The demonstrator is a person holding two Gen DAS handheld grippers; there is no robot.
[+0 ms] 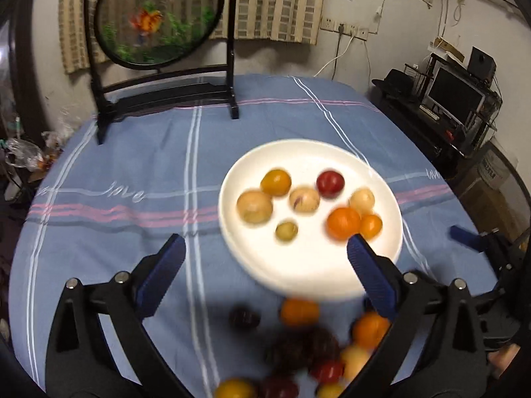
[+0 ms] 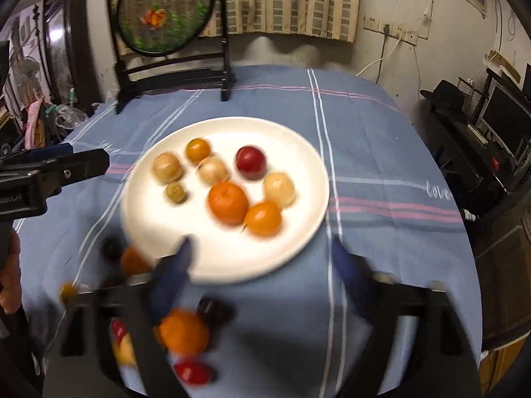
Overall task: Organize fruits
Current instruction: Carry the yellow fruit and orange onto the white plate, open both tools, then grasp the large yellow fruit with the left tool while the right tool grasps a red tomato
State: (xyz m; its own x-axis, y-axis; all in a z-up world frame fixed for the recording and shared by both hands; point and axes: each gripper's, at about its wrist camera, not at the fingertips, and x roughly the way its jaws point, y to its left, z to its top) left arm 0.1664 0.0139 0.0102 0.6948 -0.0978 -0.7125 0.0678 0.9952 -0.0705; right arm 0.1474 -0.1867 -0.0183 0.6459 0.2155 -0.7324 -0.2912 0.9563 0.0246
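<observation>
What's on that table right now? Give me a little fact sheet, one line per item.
surface: round table under a blue striped cloth
plate: white, holds eight small fruits
fruits on plate: one red, two large orange, one smaller orange, three pale tan, one small greenish
loose fruits: orange, red, yellow and dark ones on the cloth, near side of the plate
left gripper: jaws wide, nothing between them
right gripper: jaws wide, nothing held
behind: round goldfish screen on a black stand
</observation>
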